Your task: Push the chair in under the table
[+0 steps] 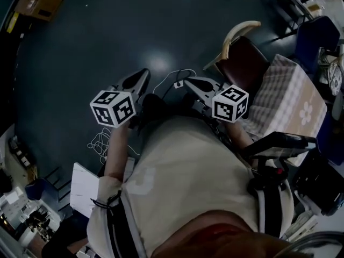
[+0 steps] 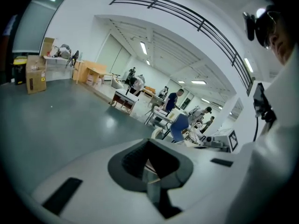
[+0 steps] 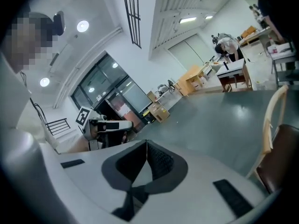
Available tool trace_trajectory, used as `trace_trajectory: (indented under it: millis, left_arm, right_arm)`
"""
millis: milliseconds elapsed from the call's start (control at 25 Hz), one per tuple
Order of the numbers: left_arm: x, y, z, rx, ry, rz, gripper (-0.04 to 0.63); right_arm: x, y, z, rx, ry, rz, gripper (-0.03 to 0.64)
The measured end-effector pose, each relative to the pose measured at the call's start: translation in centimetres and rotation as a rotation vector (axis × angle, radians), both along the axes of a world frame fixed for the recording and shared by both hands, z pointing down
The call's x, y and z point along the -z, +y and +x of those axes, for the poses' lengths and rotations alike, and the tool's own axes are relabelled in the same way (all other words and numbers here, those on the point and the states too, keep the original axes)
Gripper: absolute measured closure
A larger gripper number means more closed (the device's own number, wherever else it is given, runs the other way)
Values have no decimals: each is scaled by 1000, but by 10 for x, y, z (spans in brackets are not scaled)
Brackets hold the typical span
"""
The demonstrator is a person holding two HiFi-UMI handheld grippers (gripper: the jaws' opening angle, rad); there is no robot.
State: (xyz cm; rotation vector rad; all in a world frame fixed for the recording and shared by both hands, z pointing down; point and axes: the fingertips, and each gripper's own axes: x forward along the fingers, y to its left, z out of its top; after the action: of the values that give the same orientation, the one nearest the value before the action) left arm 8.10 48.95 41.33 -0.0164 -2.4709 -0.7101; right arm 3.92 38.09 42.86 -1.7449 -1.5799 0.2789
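A chair point(image 1: 243, 55) with a brown seat and a curved light-wood back stands on the dark floor at the upper right of the head view. Beside it is a table under a checked cloth point(image 1: 287, 98). My left gripper point(image 1: 143, 74) and right gripper point(image 1: 189, 81) are held out side by side in front of my body, both shut and empty. Neither touches the chair, which lies just right of the right gripper. In the right gripper view the chair point(image 3: 276, 143) fills the right edge beyond the shut gripper point(image 3: 146, 144). The left gripper point(image 2: 148, 143) faces open floor.
Cardboard boxes point(image 1: 38, 1) sit at the far left. A loose white cable point(image 1: 99, 141) lies on the floor by my left arm. Black equipment point(image 1: 279, 144) stands close at my right. Desks, a blue chair point(image 2: 179, 125) and several people point(image 2: 174, 99) are far across the hall.
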Motion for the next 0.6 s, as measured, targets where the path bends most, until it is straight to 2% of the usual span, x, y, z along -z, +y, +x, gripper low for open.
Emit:
trace_trajectory:
  millis: [80,200,320,440,600]
  left_arm:
    - [4,12,-4,-15,-8,-51,589]
    - [7,25,-7,-60,-39,-87,589]
    - [6,36,-10,-171,-51,-156,589]
    - [6,70,-17,-262,-71,-236,589]
    - [-4,131,-33,-383,-132,-181,589]
  right_arm:
    - [-2,10,1,6,-3,3,604]
    - [-6,28,9,1,-20,15,604]
    - [-6,53,10,-41,-53,23,604]
    - [-8,88,-1,-142,-65,39,604]
    - [-18,141,-18,-296,-84,93,604]
